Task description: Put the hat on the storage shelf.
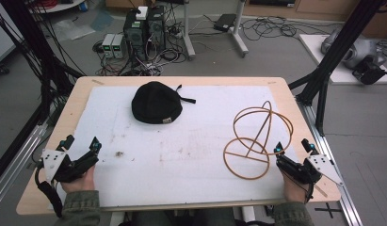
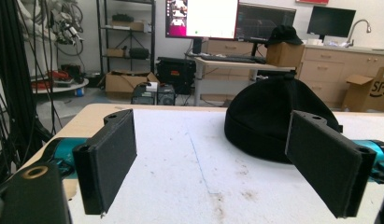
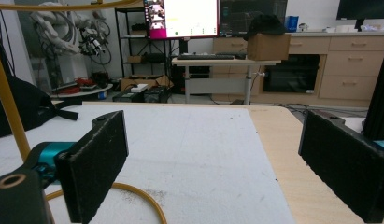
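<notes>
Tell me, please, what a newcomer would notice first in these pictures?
Probably the black hat, lying alone at the far middle of the white mat. Next, the wooden hoop stand on the mat's right side, close to the right gripper. The left gripper rests at the near left corner; both have their jaws wide open and empty.

Cap (image 1: 156, 102) on mat (image 1: 191, 155), left of hoop stand (image 1: 257, 139).

The high view looks forward and down over the whole white-covered wooden table (image 1: 191, 155). Both gripper views sit low near its front edge, facing forward, sharing the black knitted cap (image 2: 269, 116).
</notes>
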